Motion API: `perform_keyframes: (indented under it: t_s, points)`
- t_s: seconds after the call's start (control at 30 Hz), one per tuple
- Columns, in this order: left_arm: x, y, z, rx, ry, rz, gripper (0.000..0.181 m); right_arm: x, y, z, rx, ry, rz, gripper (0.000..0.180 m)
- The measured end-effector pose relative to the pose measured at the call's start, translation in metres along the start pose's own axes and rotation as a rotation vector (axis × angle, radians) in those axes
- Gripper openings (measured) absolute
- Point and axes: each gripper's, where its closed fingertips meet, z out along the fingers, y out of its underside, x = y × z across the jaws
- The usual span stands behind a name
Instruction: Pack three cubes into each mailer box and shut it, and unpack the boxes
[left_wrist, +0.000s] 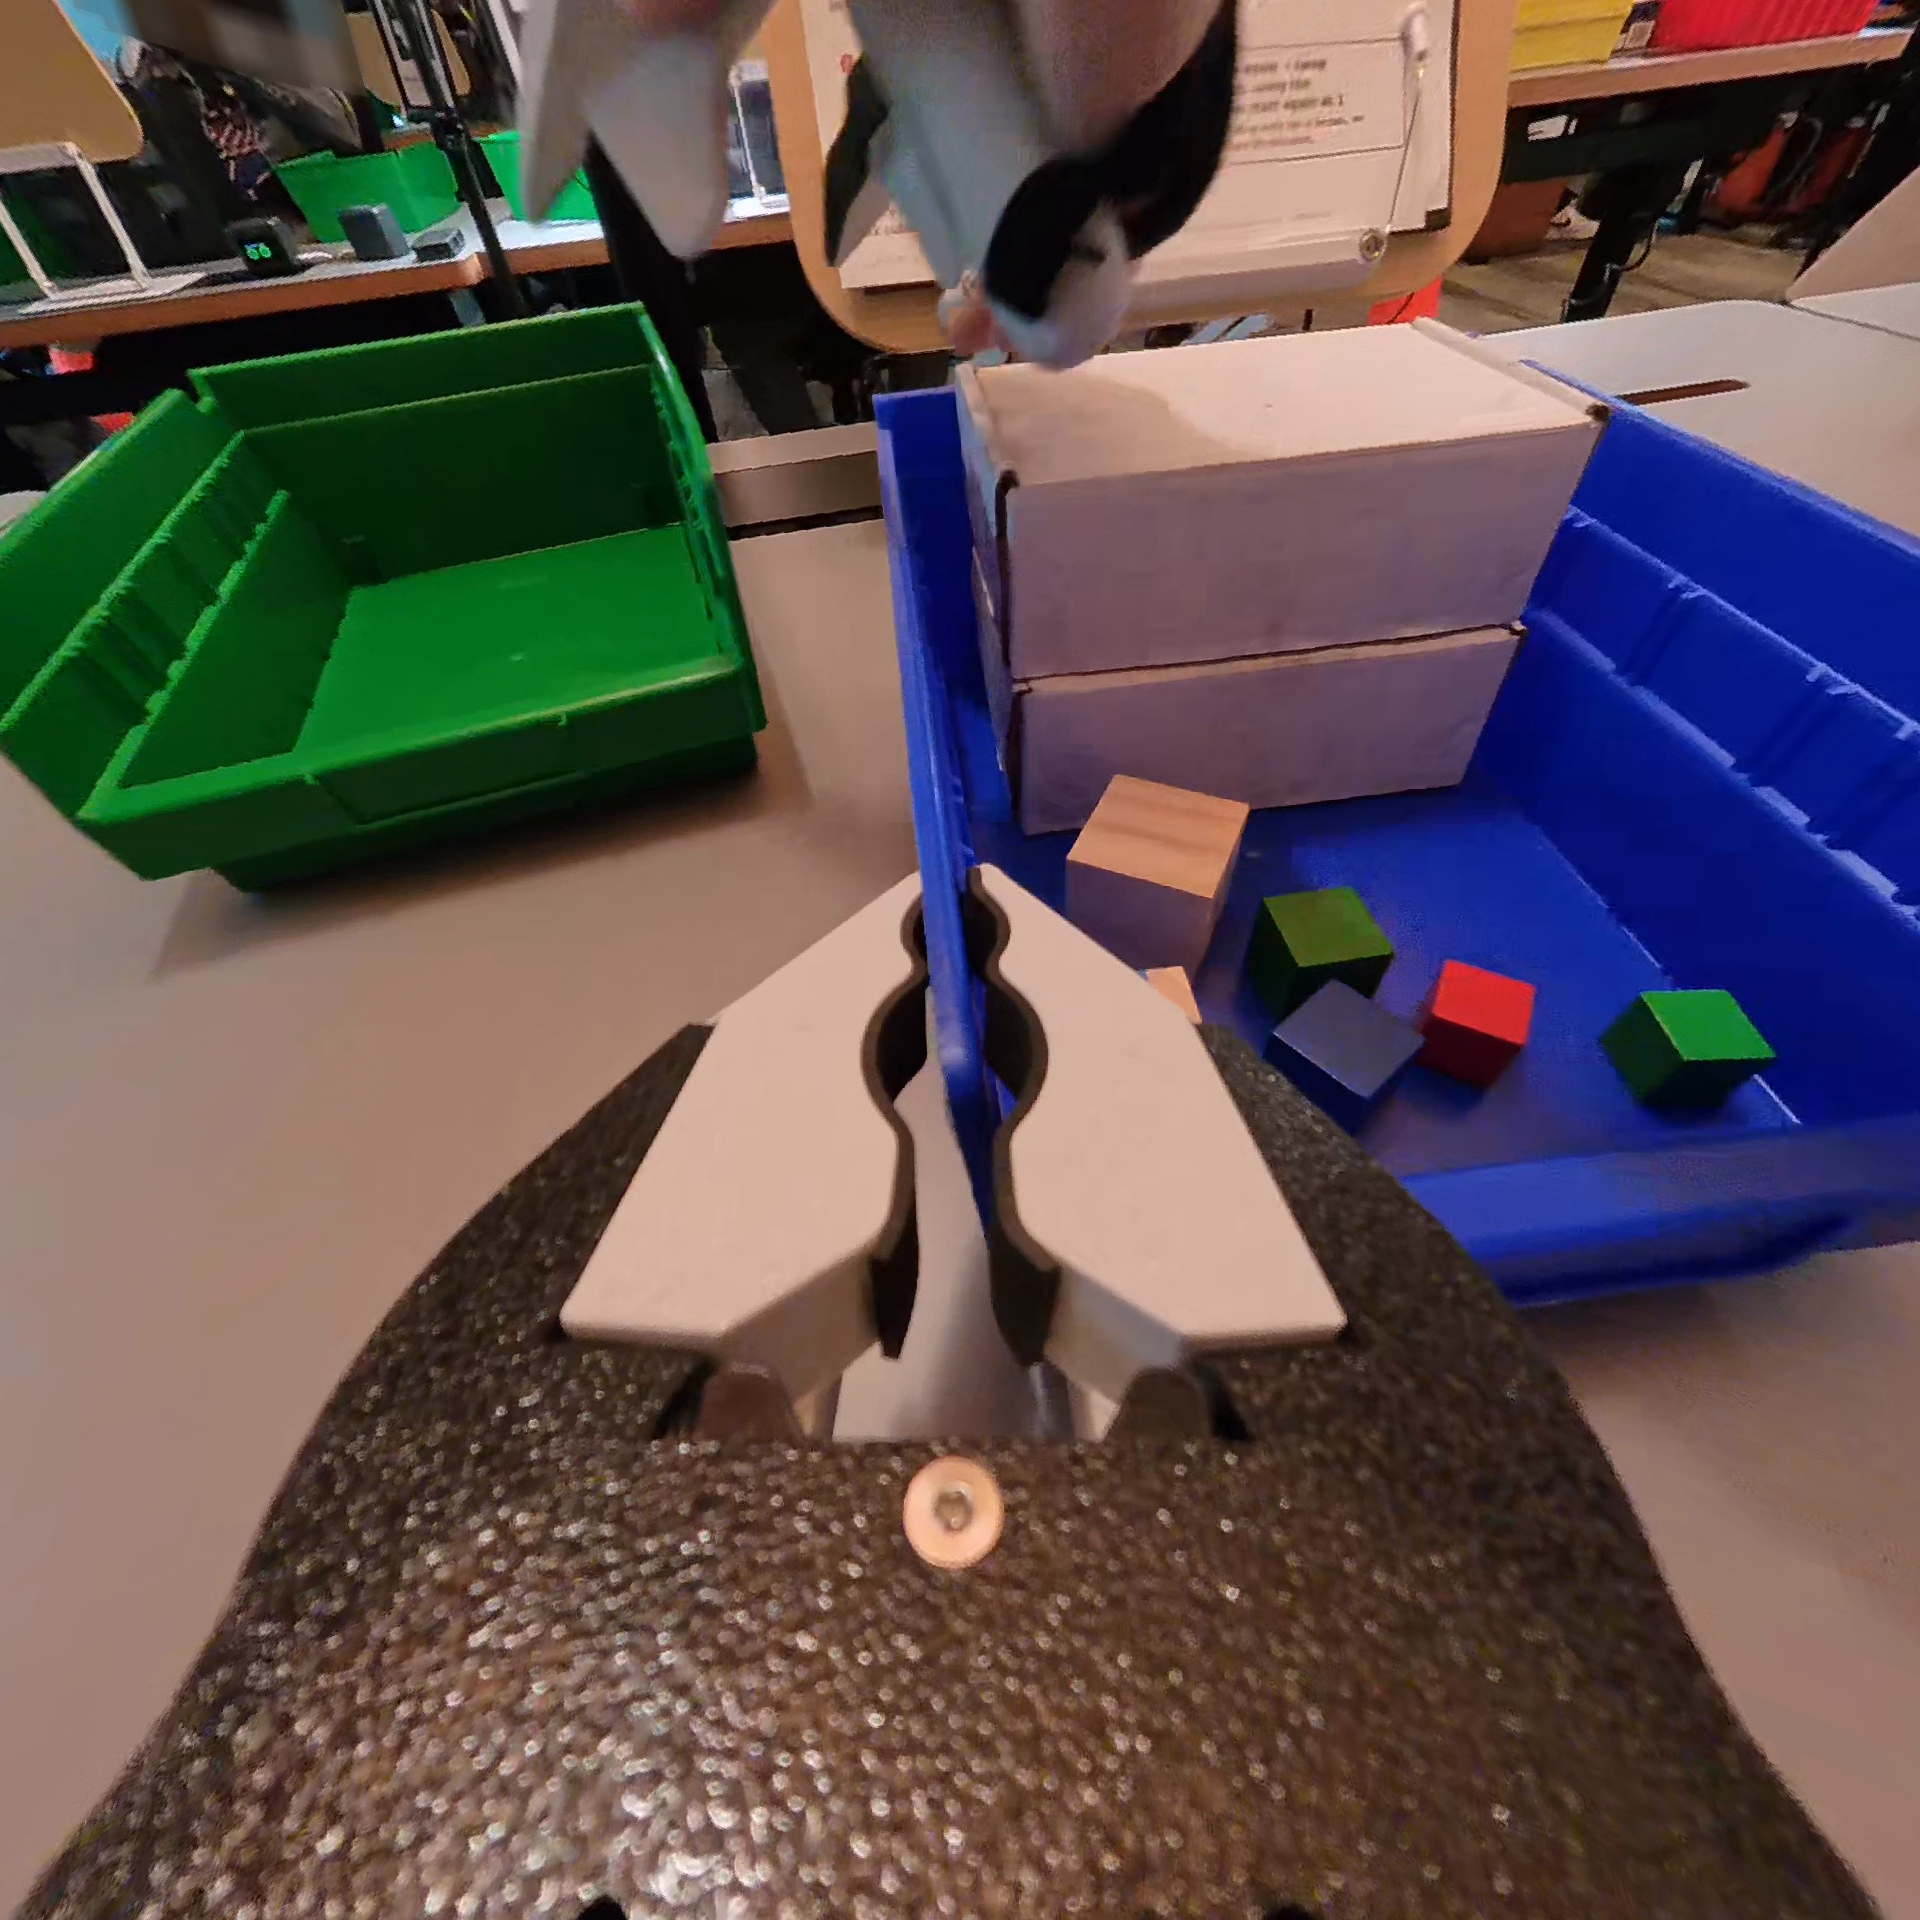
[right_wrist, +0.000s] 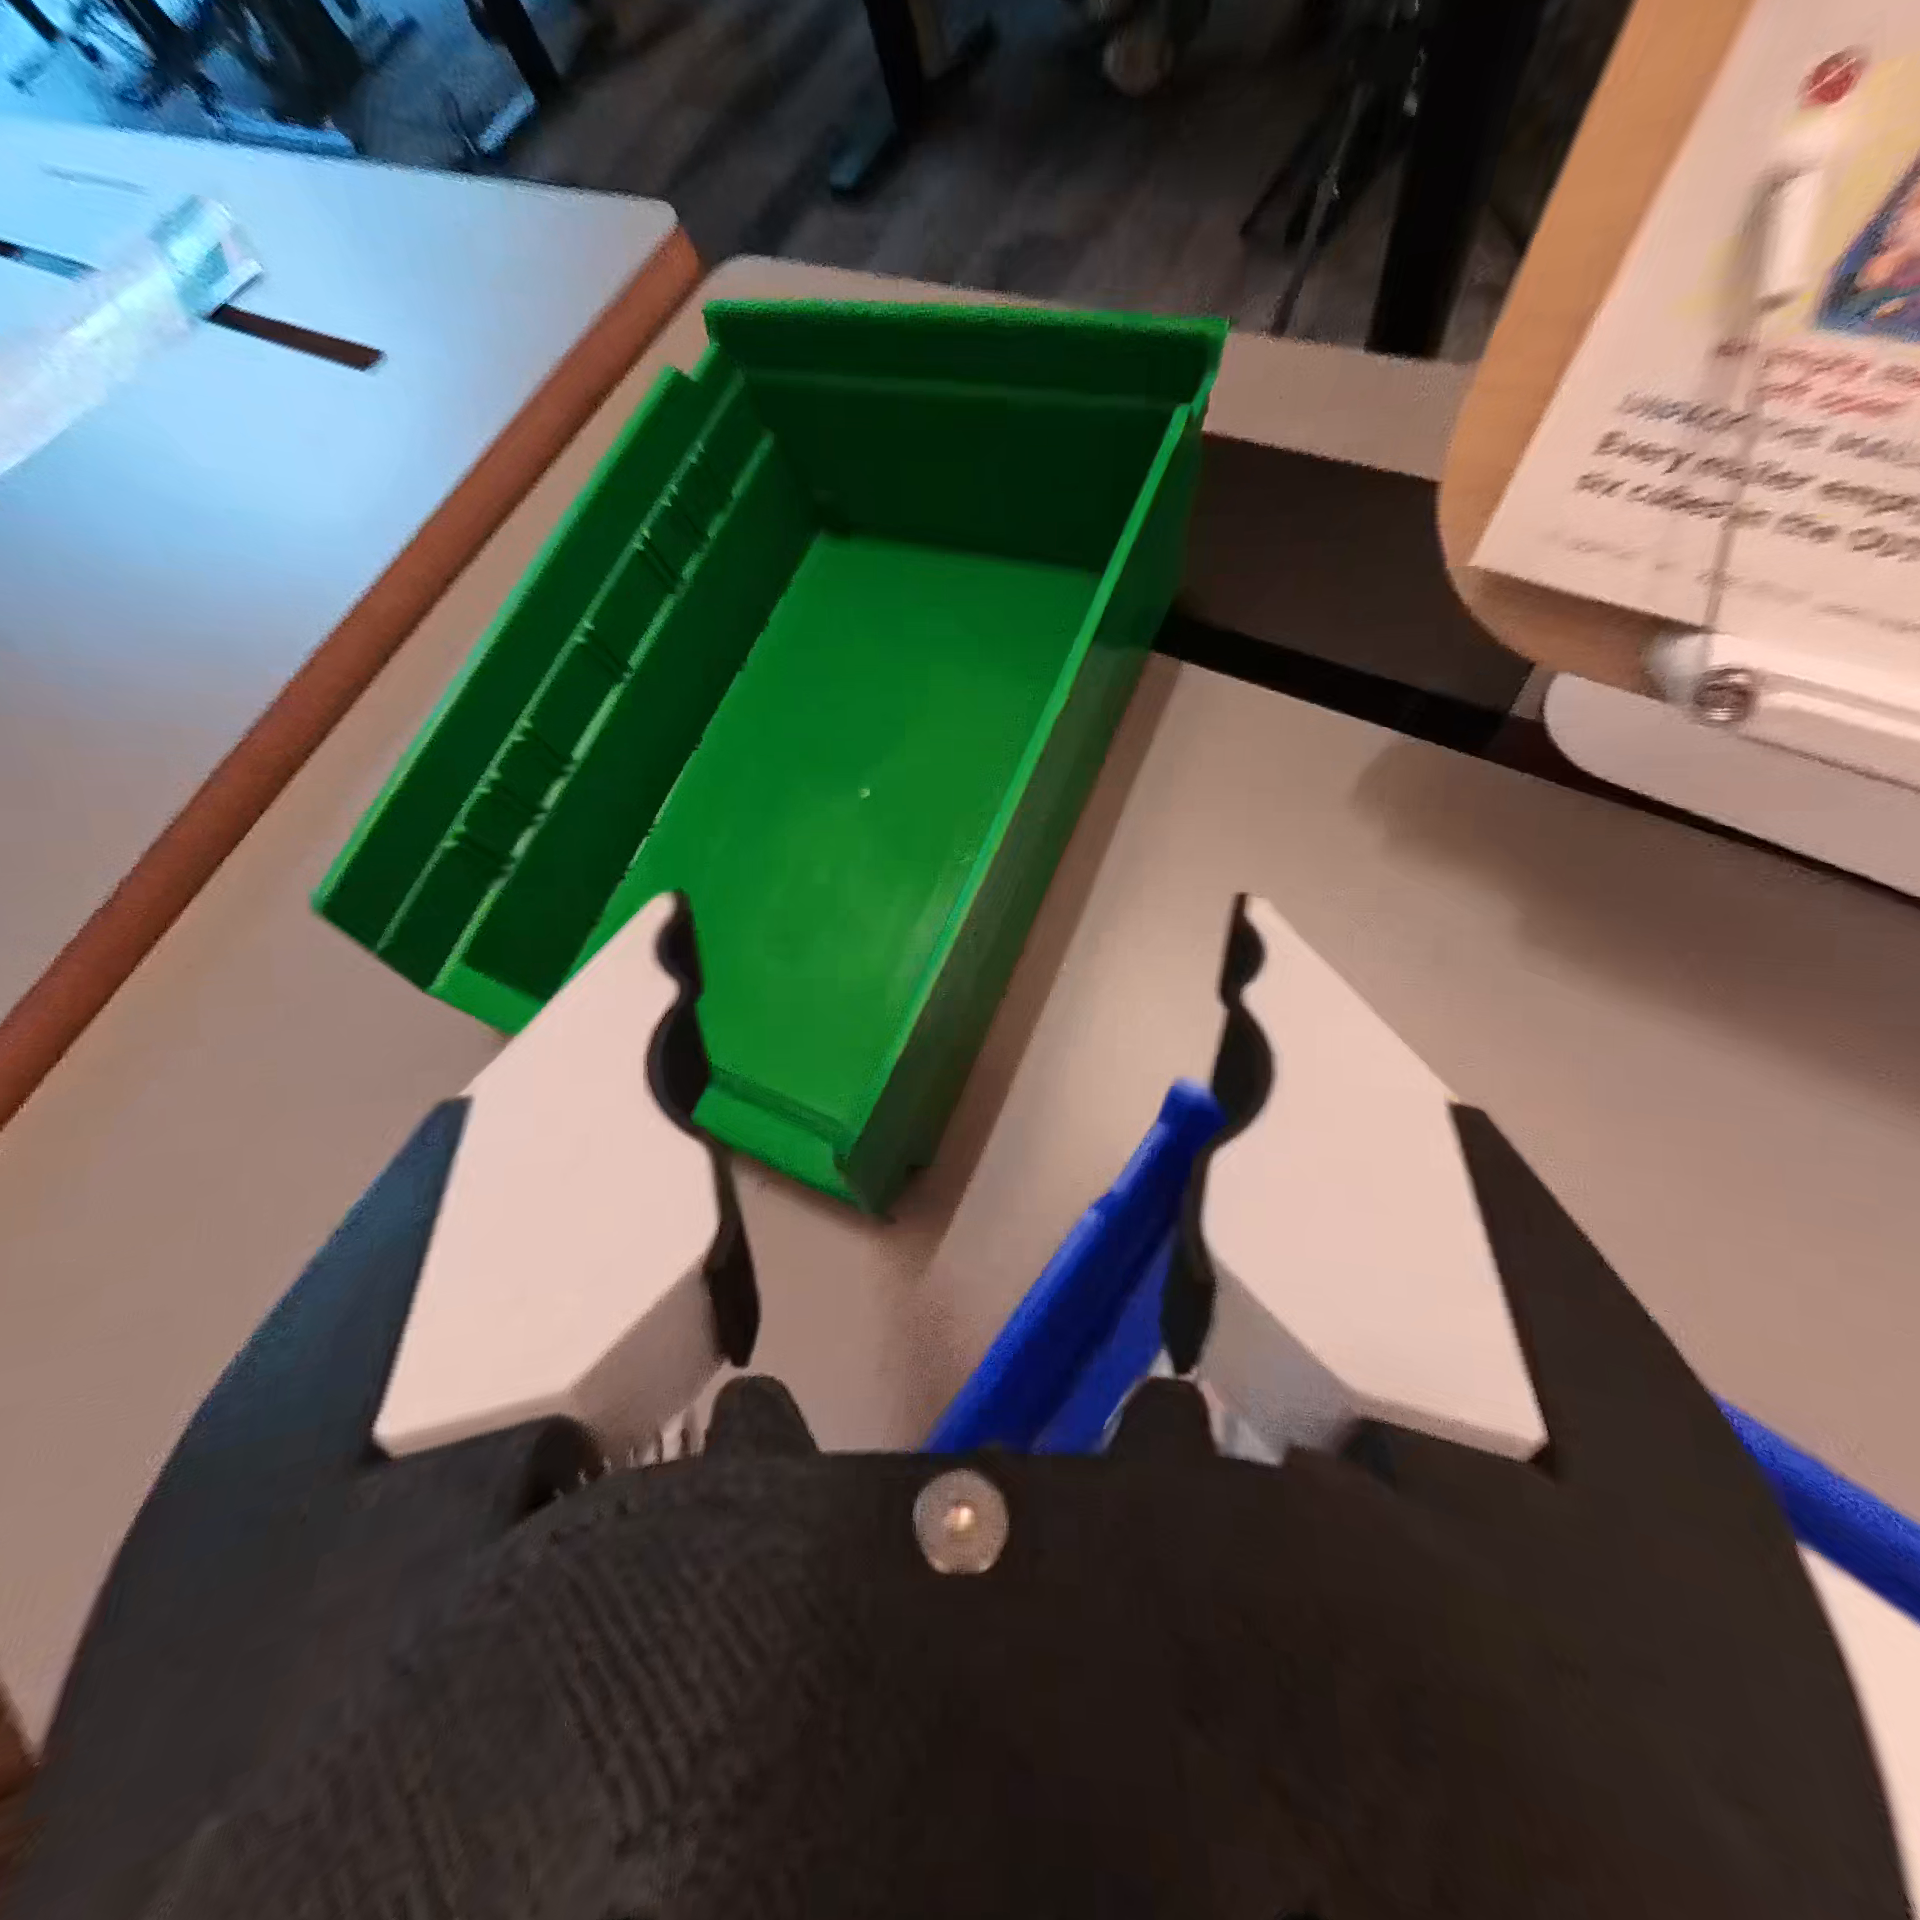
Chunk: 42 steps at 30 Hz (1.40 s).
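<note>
I am clenching my left tongs (left_wrist: 948, 914) on the blue bin's (left_wrist: 1683, 644) near-left wall, two closed mailer boxes (left_wrist: 1278, 540) stacked at its far end, loose cubes (left_wrist: 1320, 940) nearer, while my right tongs (right_wrist: 961, 914) are hovering released over the green bin (right_wrist: 883, 727).

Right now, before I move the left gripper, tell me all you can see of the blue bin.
The blue bin is a moulded plastic storage bin with ribbed side walls and a low front lip, upright on the grey table, right of the green bin. The left gripper is shut on its left wall. Inside: two shut white mailer boxes stacked at the back, and loose cubes in front of them, wooden, green, red and grey.
</note>
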Motion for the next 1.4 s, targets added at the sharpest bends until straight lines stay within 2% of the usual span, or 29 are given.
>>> perform_keyframes:
  t_s: [0.07, 0.2, 0.27, 0.37, 0.5, 0.6, 0.63, 0.7, 0.8, 0.97, 1.1, 1.2, 1.3, 1.4]
  points:
    - [-0.004, 0.002, -0.006, 0.004, -0.008, -0.002, 0.0, 0.003, 0.002, 0.023, -0.026, 0.068, -0.033, 0.082]
    - [-0.007, 0.004, -0.013, 0.014, -0.023, -0.017, 0.0, 0.0, 0.008, 0.061, -0.109, 0.132, -0.079, 0.078]
    - [-0.008, 0.004, -0.016, 0.014, -0.031, -0.018, 0.0, -0.006, 0.007, 0.076, -0.127, 0.149, -0.125, 0.06]
    - [-0.008, 0.004, -0.016, 0.024, -0.024, -0.03, 0.001, 0.002, 0.013, 0.093, -0.194, 0.247, -0.16, 0.057]
    - [-0.01, 0.004, -0.02, 0.031, -0.027, -0.032, 0.001, 0.011, 0.019, 0.105, -0.264, 0.345, -0.224, 0.063]
    - [-0.01, 0.005, -0.022, 0.04, -0.023, -0.033, 0.001, 0.016, 0.028, 0.114, -0.287, 0.349, -0.188, 0.055]
    - [-0.011, 0.005, -0.023, 0.042, -0.023, -0.032, 0.001, 0.02, 0.024, 0.114, -0.261, 0.371, -0.197, 0.038]
    - [-0.011, 0.005, -0.023, 0.043, -0.019, -0.032, 0.001, 0.02, 0.021, 0.116, -0.232, 0.348, -0.19, 0.017]
    - [-0.011, 0.005, -0.023, 0.041, -0.021, -0.033, 0.001, 0.018, 0.019, 0.119, -0.19, 0.295, -0.103, 0.009]
    - [-0.011, 0.005, -0.023, 0.041, -0.02, -0.026, 0.001, 0.006, 0.014, 0.12, -0.164, 0.211, -0.094, 0.002]
    - [-0.013, 0.005, -0.024, 0.041, -0.023, -0.026, 0.001, -0.013, -0.022, 0.101, -0.059, 0.139, -0.188, 0.005]
    - [-0.017, 0.005, -0.023, 0.036, -0.034, -0.01, 0.001, -0.023, -0.064, 0.067, 0.042, 0.109, -0.26, 0.006]
    - [-0.027, 0.005, -0.022, 0.028, -0.055, 0.01, 0.002, -0.018, -0.108, 0.009, 0.148, 0.009, -0.235, 0.005]
    - [-0.041, 0.006, -0.02, 0.031, -0.063, -0.012, 0.002, 0.013, -0.138, -0.073, 0.283, -0.063, -0.218, 0.003]
